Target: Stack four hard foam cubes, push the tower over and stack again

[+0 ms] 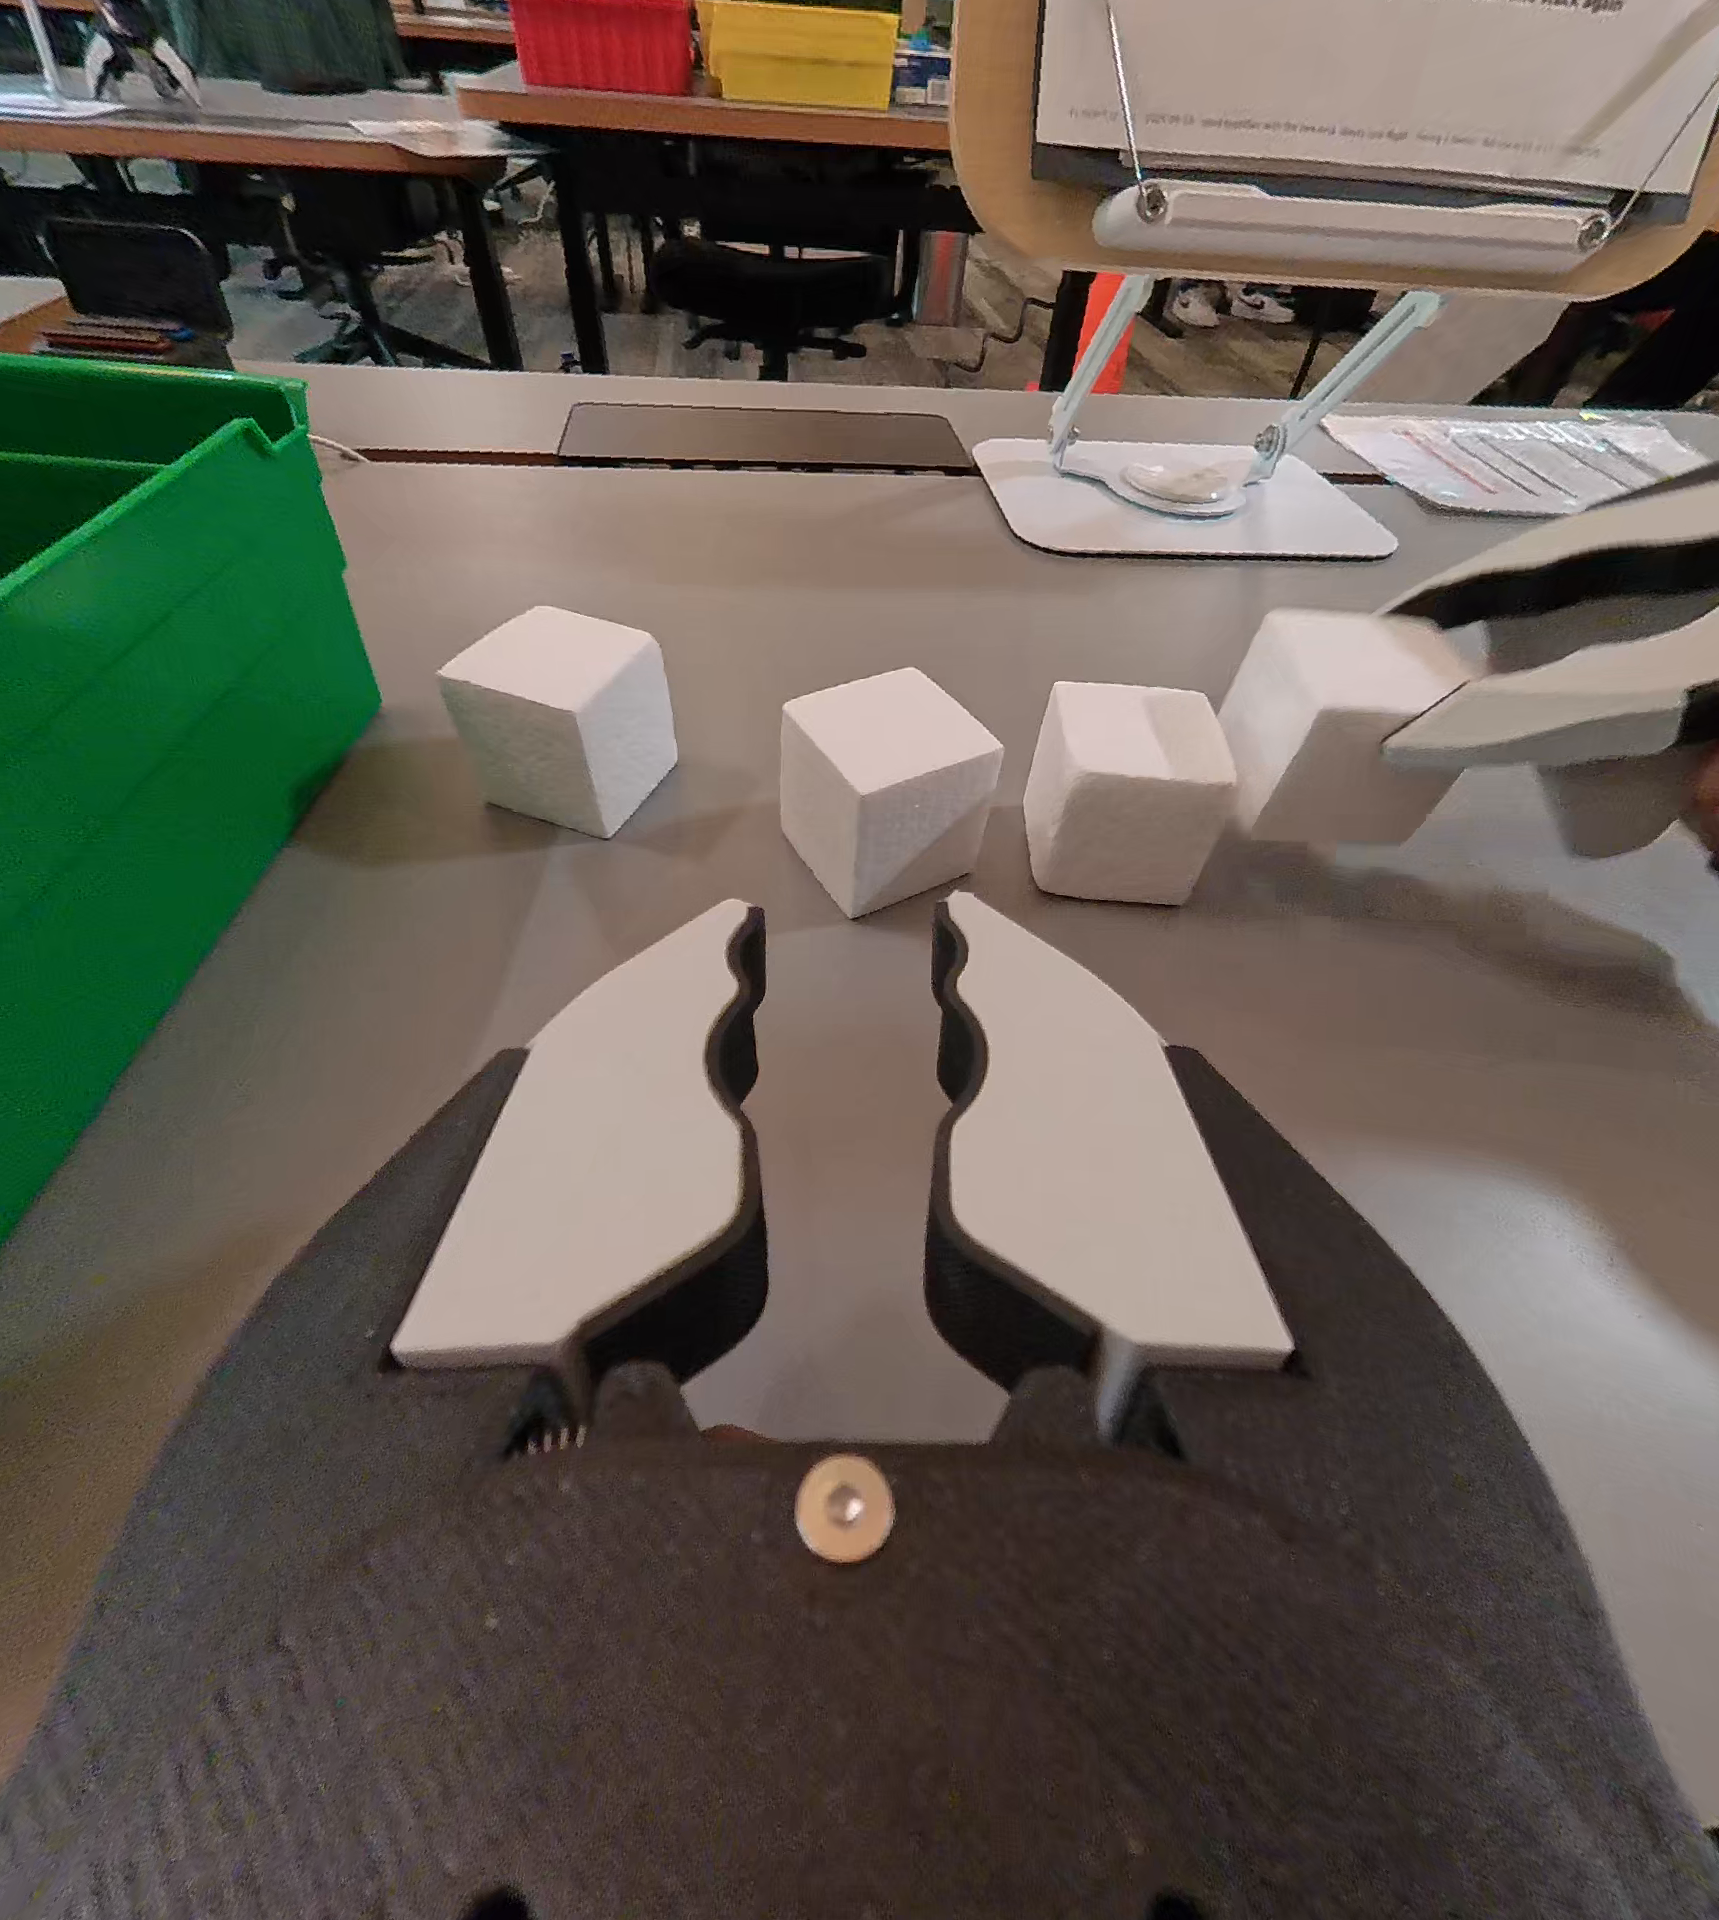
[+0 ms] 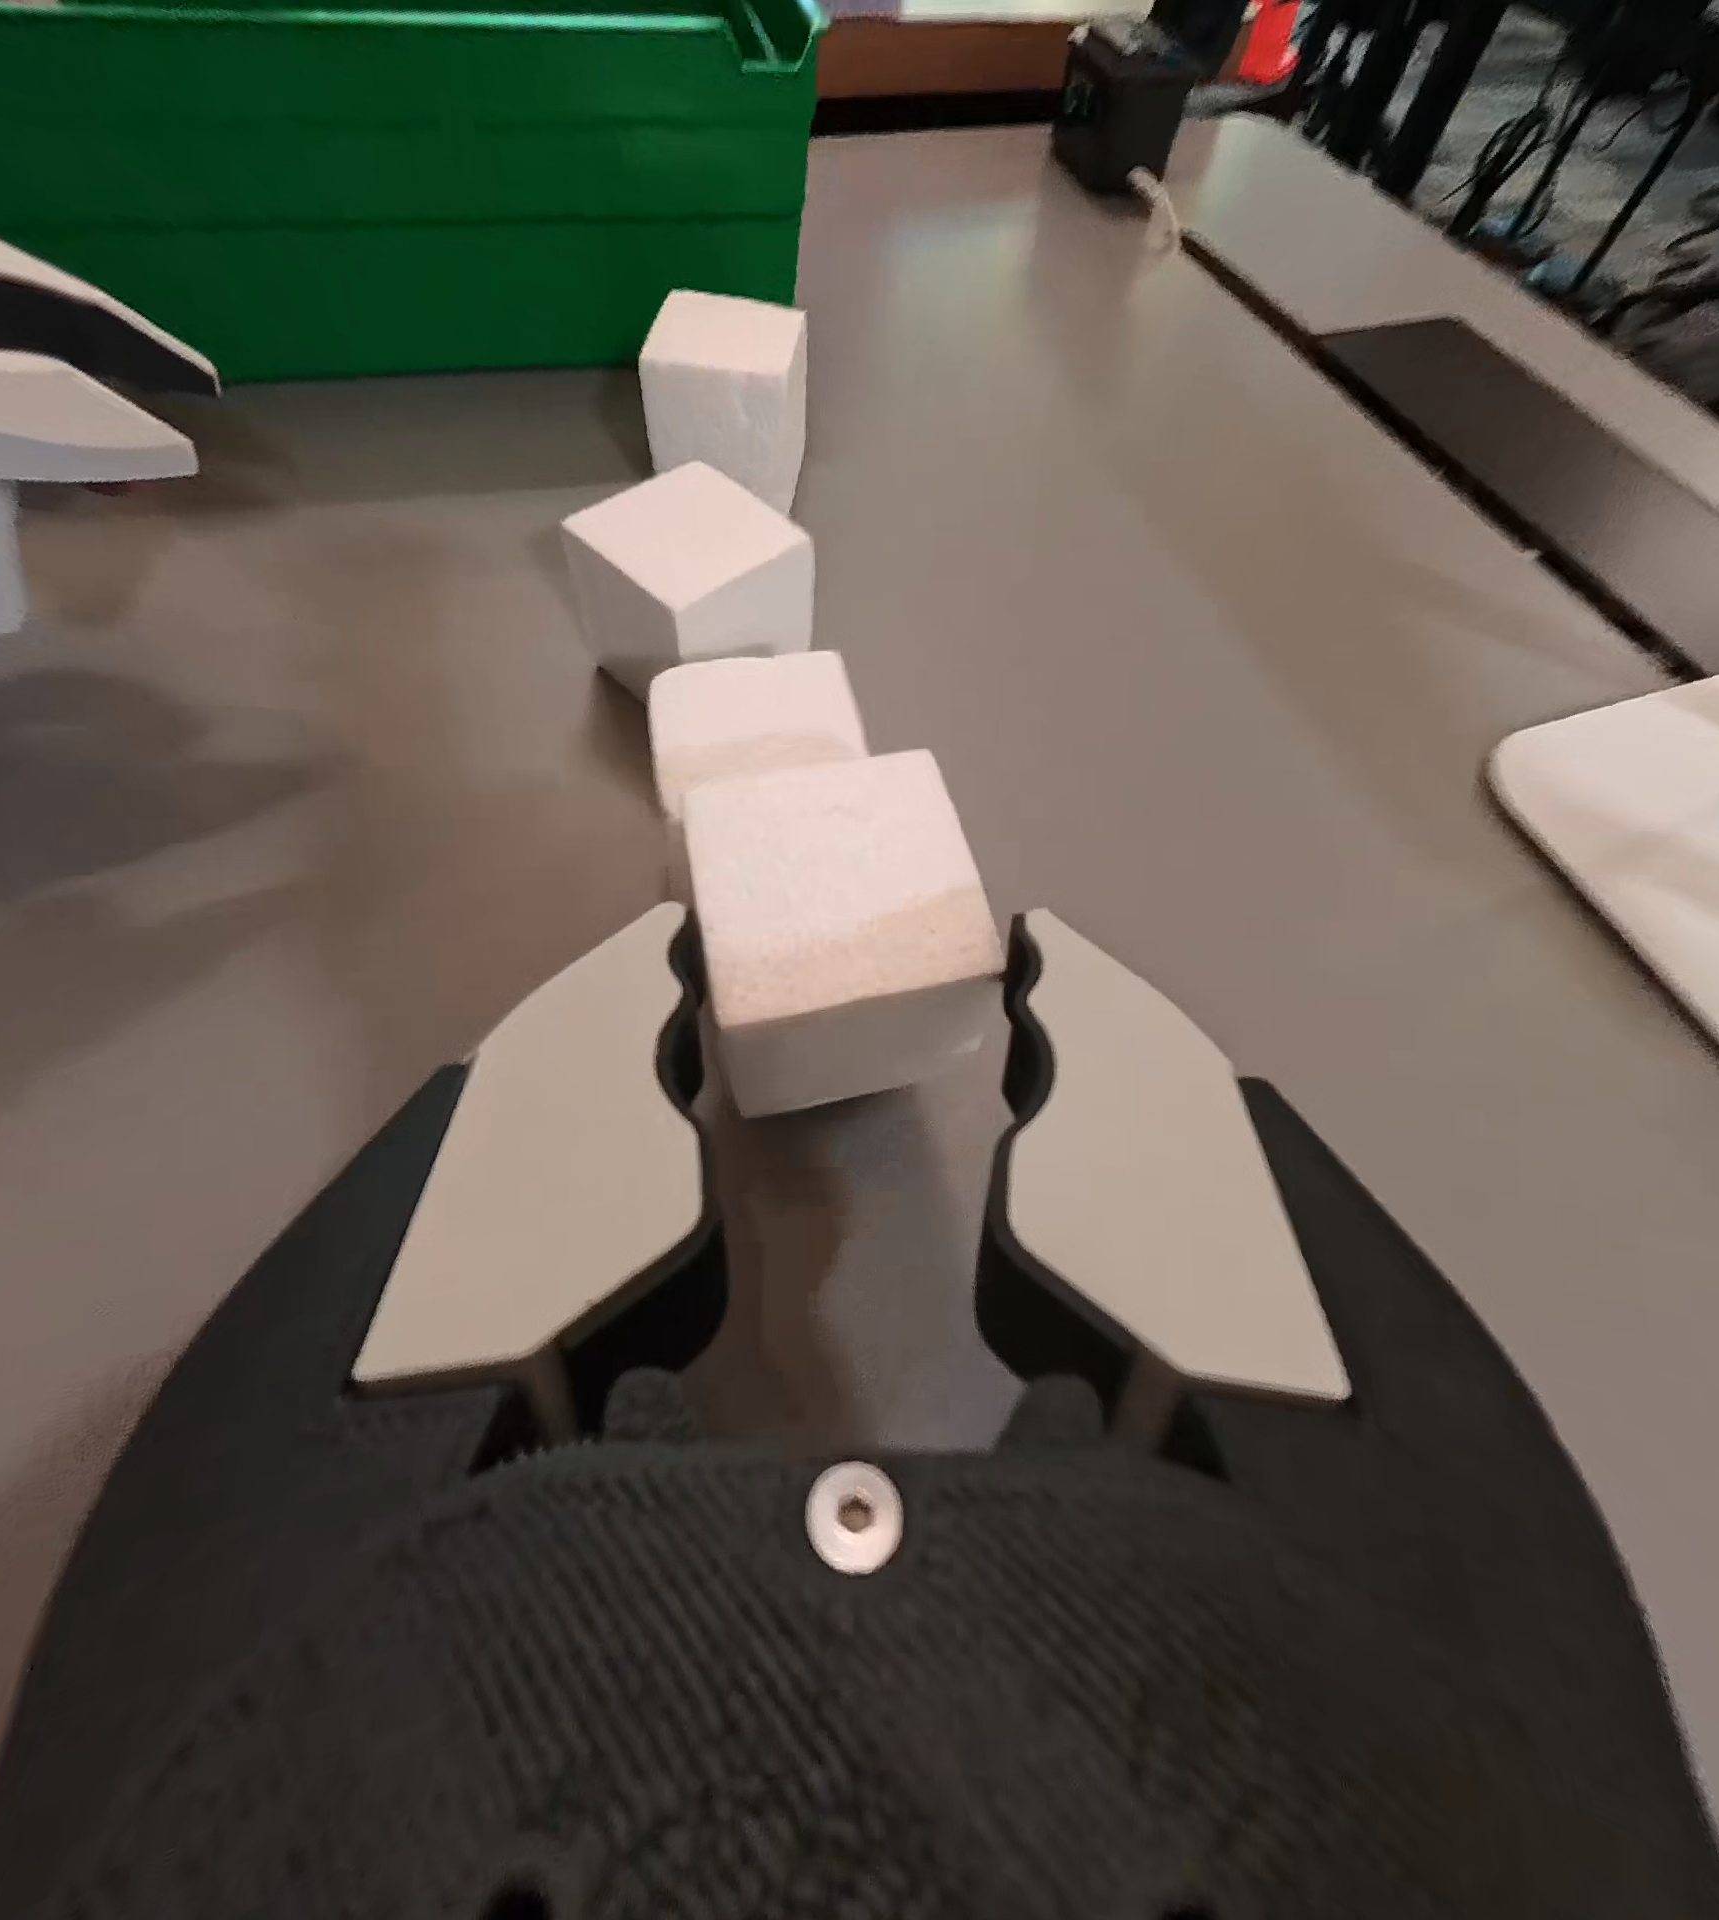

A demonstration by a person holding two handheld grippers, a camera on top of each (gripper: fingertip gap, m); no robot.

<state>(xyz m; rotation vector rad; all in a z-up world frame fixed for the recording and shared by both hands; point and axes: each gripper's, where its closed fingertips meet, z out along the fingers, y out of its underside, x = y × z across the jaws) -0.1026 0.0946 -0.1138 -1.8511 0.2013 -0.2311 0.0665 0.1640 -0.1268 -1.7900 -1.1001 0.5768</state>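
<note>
In the right wrist view I am seeing my right claw [image 2: 850,961] sitting in the lower middle of the frame with its two fingers set around a white foam cube [image 2: 839,935]. The cube is lying between the tips, but a thin gap is showing on at least the right side, so I cannot tell whether the fingers are actually pressing it. Three more foam cubes [image 2: 694,571] are trailing away toward the upper middle of the frame, the nearest one touching or almost touching the cube between my fingers. A green bin [image 2: 356,187] is filling the upper left, and the grey counter [image 2: 1198,727] is carrying everything.

In the left wrist view my left claw [image 1: 847,920] is hovering low in the centre of the frame, fingers parted and holding nothing, with bare counter showing between them. It is pointing at the middle cube [image 1: 881,784] of the row, just beyond the tips. The right claw is reaching in at the right edge onto the last cube. A white document stand [image 1: 1187,499] is standing in the upper right.
</note>
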